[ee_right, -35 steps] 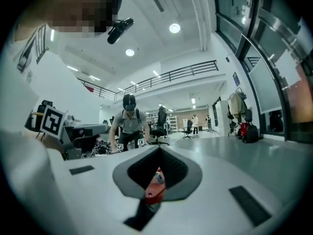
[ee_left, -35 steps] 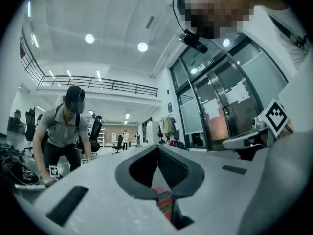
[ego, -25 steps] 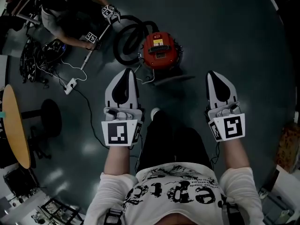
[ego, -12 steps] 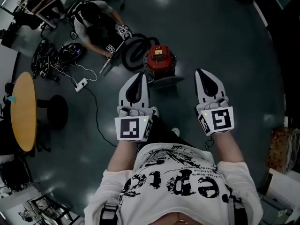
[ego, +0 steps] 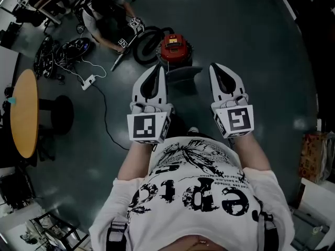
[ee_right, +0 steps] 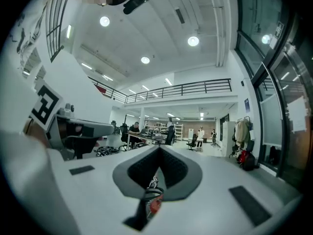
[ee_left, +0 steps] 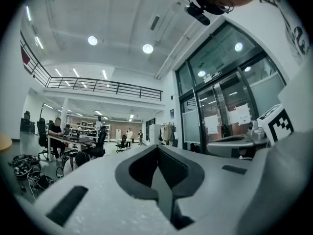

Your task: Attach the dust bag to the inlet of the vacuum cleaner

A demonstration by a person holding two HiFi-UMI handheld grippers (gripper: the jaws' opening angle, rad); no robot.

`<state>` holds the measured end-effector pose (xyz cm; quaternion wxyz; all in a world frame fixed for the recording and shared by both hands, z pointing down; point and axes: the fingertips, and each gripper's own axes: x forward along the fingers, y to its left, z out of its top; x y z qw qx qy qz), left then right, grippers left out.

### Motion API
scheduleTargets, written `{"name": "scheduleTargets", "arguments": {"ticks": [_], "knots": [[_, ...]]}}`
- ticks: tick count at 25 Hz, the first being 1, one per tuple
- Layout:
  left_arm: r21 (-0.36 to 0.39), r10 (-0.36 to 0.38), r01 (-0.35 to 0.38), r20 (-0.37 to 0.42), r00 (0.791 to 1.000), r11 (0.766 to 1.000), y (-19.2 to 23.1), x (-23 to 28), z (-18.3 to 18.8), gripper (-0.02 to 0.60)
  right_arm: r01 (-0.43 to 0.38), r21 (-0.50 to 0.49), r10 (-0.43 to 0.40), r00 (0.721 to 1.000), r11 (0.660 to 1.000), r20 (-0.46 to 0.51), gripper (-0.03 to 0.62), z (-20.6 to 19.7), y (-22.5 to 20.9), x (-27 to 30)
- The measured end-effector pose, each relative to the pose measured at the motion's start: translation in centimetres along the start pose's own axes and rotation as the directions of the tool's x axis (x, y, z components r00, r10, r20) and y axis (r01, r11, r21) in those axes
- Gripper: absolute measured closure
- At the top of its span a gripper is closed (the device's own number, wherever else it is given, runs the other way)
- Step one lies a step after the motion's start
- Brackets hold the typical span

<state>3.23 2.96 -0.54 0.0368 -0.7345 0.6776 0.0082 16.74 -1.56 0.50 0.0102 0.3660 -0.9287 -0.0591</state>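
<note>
Left gripper [ego: 157,67]: jaws are sitting fully together, nothing between them. Right gripper [ego: 215,67]: same, tips are meeting and nothing is being gripped; only a bit of the floor scene is showing through the slot behind its tips. The person is holding both out level in front of the chest, side by side and apart from each other.

The red vacuum cleaner [ego: 175,48] is standing on the dark floor [ego: 251,46], below and ahead of the 2 grippers, closer to the left one's line. Its black hose [ego: 145,42] is looping on the floor at its left side. A flat dark piece [ego: 182,75] is lying just in front of the vacuum cleaner; can't tell what it is.

A 2nd person [ego: 104,14] is crouching beside the hose. A white power strip [ego: 88,81] is lying further left, and a round wooden table [ego: 23,114] is standing at far left.
</note>
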Motion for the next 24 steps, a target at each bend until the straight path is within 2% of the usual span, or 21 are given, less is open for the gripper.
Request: {"name": "scheduleTargets", "arguments": {"ticks": [3,5,11,15,17,24], "knots": [[0.039,-0.012,0.012,-0.019,1.0,0.999,-1.1,-0.7,-0.3,0.577,0.02,0.045,-0.02,1.0,0.999,-0.008,0.592,-0.8,0.1,-1.1],[0.035,-0.015,0.015,-0.024,1.0,0.999,-1.4,-1.1,-0.4,0.577,0.028,0.053,-0.027,1.0,0.998,-0.011,0.592,-1.3,0.2,-1.7],[0.001,-0.016,0.016,-0.058,0.998,1.0,-1.7,-1.0,-1.8,0.577,0.044,0.044,-0.042,0.998,0.998,-0.041,0.592,-2.8,-0.2,-2.3],[0.017,0.003,-0.001,-0.101,0.995,1.0,-1.4,-0.7,-2.6,0.577,0.038,0.025,-0.037,0.999,0.999,-0.035,0.592,-2.7,0.2,-2.6],[0.033,-0.009,0.013,-0.118,0.993,0.999,-1.8,-0.5,-2.8,0.577,0.035,0.01,-0.035,0.999,0.999,-0.021,0.592,-2.3,0.3,-2.9],[0.032,-0.046,0.048,-0.055,0.997,0.998,-4.2,1.0,-2.6,0.577,0.049,0.018,-0.05,0.997,0.999,0.051,0.592,-1.6,-1.5,-2.7]]}}
